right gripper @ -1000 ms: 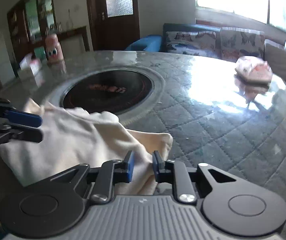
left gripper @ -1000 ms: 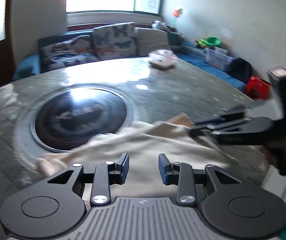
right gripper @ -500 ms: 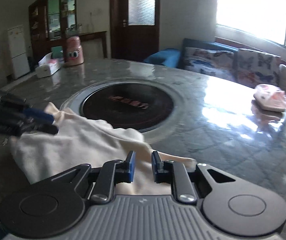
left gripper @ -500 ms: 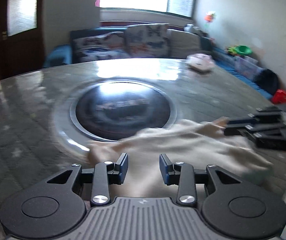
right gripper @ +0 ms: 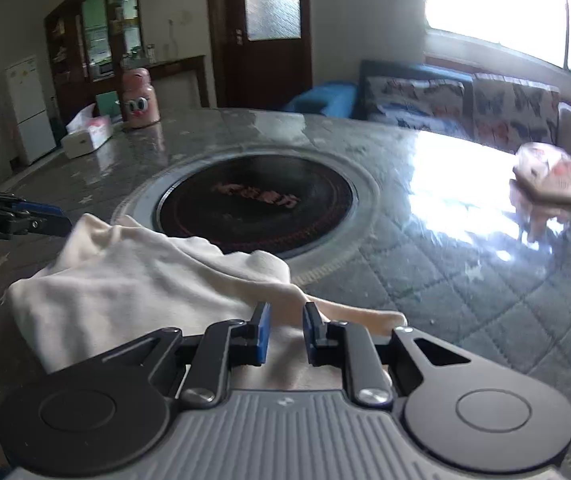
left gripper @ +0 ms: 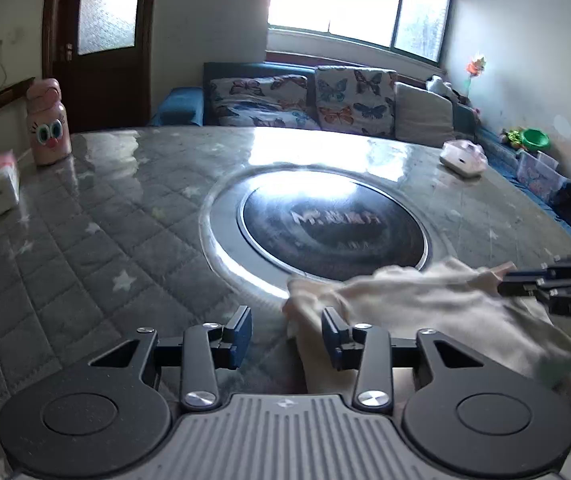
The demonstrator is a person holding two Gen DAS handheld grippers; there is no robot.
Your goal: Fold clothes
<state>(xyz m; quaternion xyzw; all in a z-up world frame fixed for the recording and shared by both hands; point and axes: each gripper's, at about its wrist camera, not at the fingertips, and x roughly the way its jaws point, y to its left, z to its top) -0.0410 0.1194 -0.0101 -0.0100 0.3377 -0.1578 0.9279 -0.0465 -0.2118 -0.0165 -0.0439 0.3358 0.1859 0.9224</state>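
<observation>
On the table [left gripper: 85, 248], our left tool [left gripper: 286, 332] gapes beside the cream garment [right gripper: 133, 284], whose fold our part-open right tool [right gripper: 285, 330] straddles

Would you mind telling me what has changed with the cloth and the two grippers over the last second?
The left gripper has swung left: the cloth, once across its whole front, now lies to its right, off its left finger. The right gripper has opened slightly over the cloth and turned left too. Neither took hold of anything. The cloth remains bunched at the near edge of the table, touching the dark disc's rim.
</observation>
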